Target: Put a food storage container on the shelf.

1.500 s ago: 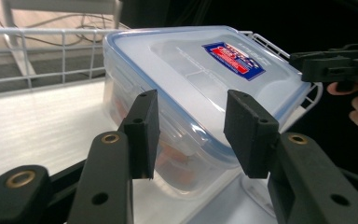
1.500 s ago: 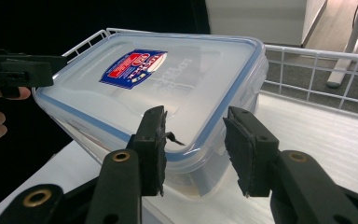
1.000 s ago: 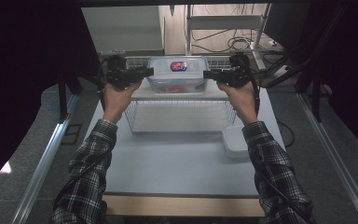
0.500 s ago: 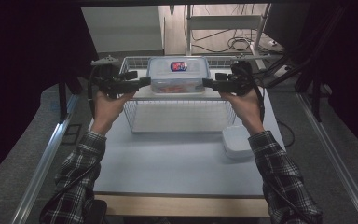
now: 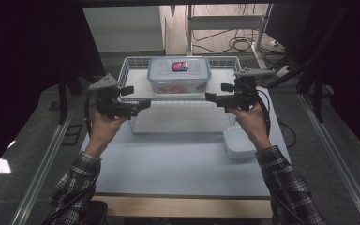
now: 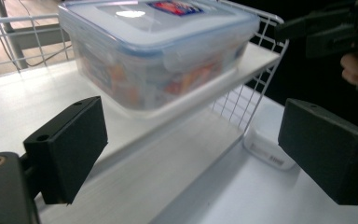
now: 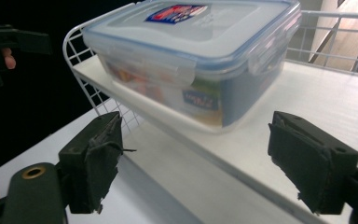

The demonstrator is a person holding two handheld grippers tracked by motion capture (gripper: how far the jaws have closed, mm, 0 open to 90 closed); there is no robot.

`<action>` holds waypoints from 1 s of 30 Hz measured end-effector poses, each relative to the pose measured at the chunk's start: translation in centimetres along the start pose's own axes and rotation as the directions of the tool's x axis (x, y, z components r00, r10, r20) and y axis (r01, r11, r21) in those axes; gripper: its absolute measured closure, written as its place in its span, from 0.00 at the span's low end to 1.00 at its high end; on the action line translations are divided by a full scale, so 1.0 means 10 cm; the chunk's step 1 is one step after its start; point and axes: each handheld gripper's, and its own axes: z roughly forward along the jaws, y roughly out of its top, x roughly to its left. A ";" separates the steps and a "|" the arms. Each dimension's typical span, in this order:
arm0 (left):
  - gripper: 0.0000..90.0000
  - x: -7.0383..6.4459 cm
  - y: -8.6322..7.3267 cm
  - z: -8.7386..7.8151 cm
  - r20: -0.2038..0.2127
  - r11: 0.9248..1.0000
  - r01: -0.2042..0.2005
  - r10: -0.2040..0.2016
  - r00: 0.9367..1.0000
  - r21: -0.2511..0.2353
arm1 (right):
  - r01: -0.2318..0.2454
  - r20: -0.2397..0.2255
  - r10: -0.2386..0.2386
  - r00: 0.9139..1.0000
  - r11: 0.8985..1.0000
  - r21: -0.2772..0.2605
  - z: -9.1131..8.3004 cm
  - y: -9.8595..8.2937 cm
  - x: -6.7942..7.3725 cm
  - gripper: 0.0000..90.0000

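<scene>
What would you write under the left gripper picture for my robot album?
Left gripper, jaws open, faces a lidded plastic food box on a white wire shelf.

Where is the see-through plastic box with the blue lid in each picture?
High view: the clear plastic box with the blue-edged lid sits top middle, on the white wire rack's shelf.
Left gripper view: the box is at the top, above the open jaws.
Right gripper view: the box is at the top middle.
Shared landmark: the red and blue sticker on its lid.
</scene>
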 end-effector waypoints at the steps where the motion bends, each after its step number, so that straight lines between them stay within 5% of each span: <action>1: 0.08 -0.05 -0.06 -0.02 -0.002 1.000 -0.024 0.024 1.000 0.010 | 0.006 0.001 -0.006 1.000 1.000 0.000 -0.01 -0.02 0.01 0.19; 13: 0.04 -0.24 -0.47 0.00 -0.012 0.997 -0.065 0.066 0.998 0.043 | 0.082 0.011 -0.083 0.997 0.996 0.036 -0.13 -0.35 0.16 0.10; 30: 0.03 -0.44 -0.89 0.00 -0.025 0.990 -0.111 0.113 0.993 0.087 | 0.087 0.005 -0.087 0.996 0.995 0.058 -0.25 -0.83 0.18 0.05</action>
